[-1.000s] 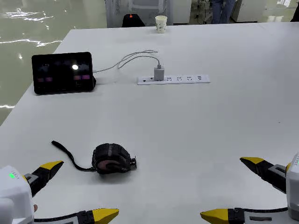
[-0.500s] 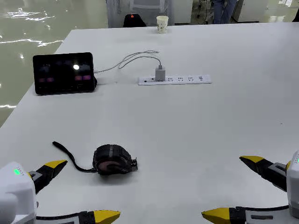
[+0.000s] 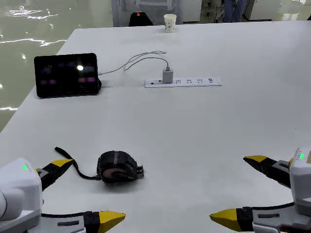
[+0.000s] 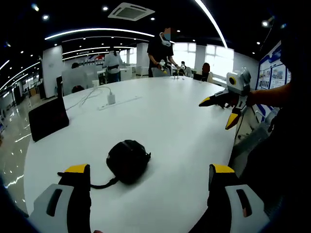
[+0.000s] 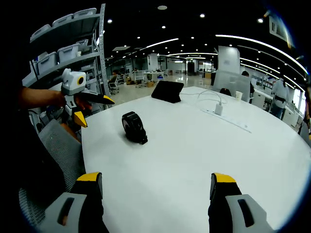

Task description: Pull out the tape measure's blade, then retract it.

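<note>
Tape measure (image 3: pixel 118 166): black case, lying on its side on the white table (image 3: pixel 204 131), in the near-left part. Its wrist strap (image 3: pixel 68 158) trails off to the left. The blade's hook sits at the mouth of the case, on the side toward the right gripper.

Left gripper (image 3: pixel 95 189): jaws spread wide, holding nothing. The far yellow tip is just beside the strap (contact cannot be told). In the left gripper view the case lies ahead, between the two jaws and apart from both.

Right gripper (image 3: pixel 229 187): jaws wide, holding nothing, well apart from the tape measure.

Farther back on the table: a dark tablet (image 3: pixel 66 74) propped up at left, a power strip (image 3: pixel 183 82) with a charger (image 3: pixel 166 76) and a looped cable (image 3: pixel 138 60), and a paper cup (image 3: pixel 169 23) at the far edge.
</note>
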